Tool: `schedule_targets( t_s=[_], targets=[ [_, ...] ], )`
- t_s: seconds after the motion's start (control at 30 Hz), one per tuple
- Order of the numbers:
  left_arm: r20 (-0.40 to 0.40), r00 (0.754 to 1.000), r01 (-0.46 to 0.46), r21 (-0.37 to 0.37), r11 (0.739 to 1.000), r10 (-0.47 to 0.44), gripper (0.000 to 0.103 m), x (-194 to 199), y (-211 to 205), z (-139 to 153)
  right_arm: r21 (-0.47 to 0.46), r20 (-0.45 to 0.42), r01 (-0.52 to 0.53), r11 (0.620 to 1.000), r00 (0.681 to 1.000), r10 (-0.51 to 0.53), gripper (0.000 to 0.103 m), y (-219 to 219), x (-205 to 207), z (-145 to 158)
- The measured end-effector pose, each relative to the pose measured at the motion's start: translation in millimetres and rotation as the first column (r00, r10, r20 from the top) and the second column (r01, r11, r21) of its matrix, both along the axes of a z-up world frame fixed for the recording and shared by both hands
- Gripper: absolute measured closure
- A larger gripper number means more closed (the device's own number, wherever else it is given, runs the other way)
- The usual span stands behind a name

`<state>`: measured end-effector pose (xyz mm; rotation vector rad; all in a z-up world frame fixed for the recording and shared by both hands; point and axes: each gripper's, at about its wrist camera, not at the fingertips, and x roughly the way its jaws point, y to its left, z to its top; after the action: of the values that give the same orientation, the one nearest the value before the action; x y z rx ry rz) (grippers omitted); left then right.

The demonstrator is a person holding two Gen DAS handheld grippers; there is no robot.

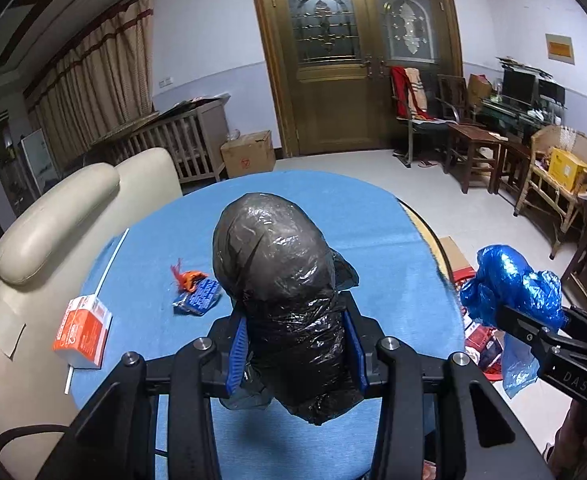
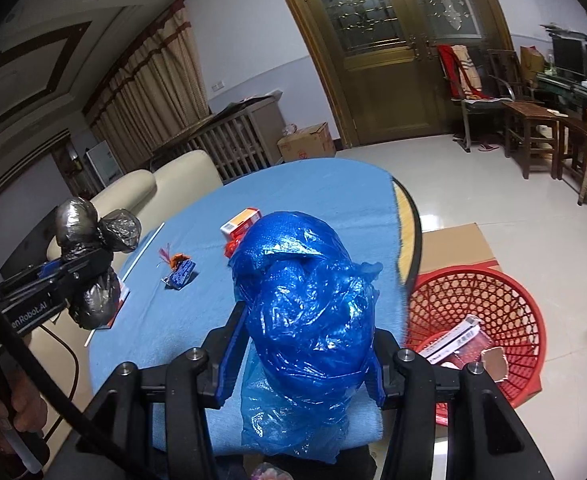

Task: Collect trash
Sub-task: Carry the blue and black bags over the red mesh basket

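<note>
Trash, left wrist view: black plastic bag [image 1: 289, 292] bunched above the blue tablecloth [image 1: 373, 220], clamped between the nearly closed jaws of the left gripper [image 1: 297, 344].
On the cloth: orange carton [image 1: 82, 330], blue wrapper [image 1: 199, 300], left of the bag.
Right wrist view: blue plastic bag [image 2: 309, 316] pinched in the narrowly set jaws of the right gripper [image 2: 305, 356], above the cloth's near edge.
Red basket [image 2: 481, 300]: on the floor, right of the cloth, holding cartons.

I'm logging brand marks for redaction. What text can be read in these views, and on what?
"DAS": on the right tongs' black body.
"enRobot.AI": on the left tongs' black body, start cut off.
Orange-and-white carton: print too blurred to read.
Orange wall sign: too small to read.
</note>
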<state>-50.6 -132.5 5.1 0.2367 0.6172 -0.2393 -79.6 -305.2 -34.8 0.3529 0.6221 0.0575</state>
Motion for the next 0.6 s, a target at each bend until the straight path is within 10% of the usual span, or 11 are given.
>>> schedule_targets(
  t_s=[0.6],
  targets=[
    [0.005,0.997,0.077,0.068,0.995,-0.077,0.059,-17,-73,9,0.063,0.032,0.092,0.994,0.995,-0.094,0.050,-61,-36,-3]
  ],
)
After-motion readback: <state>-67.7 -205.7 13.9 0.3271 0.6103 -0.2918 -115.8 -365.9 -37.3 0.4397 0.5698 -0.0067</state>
